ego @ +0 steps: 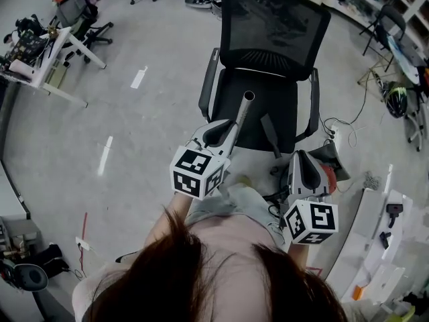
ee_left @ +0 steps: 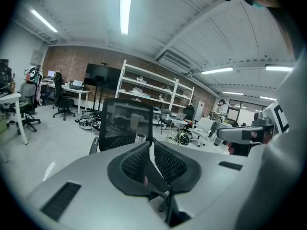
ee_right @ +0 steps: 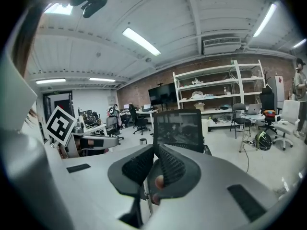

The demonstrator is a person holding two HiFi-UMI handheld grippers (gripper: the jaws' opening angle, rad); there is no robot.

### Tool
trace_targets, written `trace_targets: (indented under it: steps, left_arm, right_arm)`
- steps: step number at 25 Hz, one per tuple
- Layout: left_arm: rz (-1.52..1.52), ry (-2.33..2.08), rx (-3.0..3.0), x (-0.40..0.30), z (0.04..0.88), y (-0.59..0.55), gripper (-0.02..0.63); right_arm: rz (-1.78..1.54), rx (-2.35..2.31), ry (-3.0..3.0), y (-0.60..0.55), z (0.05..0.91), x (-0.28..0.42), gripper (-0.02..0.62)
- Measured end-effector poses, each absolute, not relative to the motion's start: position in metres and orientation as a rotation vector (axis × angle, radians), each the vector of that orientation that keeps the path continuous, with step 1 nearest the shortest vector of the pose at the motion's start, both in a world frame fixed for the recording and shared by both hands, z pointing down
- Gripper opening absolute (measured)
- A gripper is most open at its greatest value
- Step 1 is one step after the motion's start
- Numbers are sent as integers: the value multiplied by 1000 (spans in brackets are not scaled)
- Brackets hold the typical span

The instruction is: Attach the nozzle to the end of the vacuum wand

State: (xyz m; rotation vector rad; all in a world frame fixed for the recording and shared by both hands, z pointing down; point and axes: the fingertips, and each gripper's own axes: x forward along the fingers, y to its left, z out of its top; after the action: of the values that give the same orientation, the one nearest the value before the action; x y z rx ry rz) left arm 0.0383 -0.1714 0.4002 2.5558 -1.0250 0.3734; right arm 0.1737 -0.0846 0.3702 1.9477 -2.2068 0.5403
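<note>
1. The vacuum wand point(ego: 244, 109), a grey metal tube, sits over the front of the black office chair point(ego: 275, 25).
2. In the head view its long axis runs from the left gripper point(ego: 224, 127) up and to the right. Its open round end points toward the chair's mesh backrest.
3. The wand's lower part is hidden behind the left gripper, so only the upper stretch shows against the dark seat.
4. In the left gripper view the left gripper's jaws are pressed together with nothing between them. The wand's open end shows just beyond the tips, slightly to their left, and the chair back stands behind it.
5. The right gripper point(ego: 307, 161) is held to the right of the chair's front edge, well apart from the wand and near the chair's right armrest.
6. In the right gripper view its jaws are likewise closed tight and empty, and they face the chair back.
7. A dark narrow strip point(ego: 271, 136) lies on the seat just right of the wand, its length running toward the seat's front edge. It may be the nozzle, but the head view is too coarse to be sure.
8. Each gripper carries its marker cube toward the person, above the grey floor point(ego: 154, 126).
</note>
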Motion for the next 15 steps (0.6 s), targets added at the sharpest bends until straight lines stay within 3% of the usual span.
trace_targets:
  steps: [15]
  left_arm:
    - [415,-1113,2489,54,434,-194,55]
  right_arm:
    - [568,1887,-2214,-90,389,204,28]
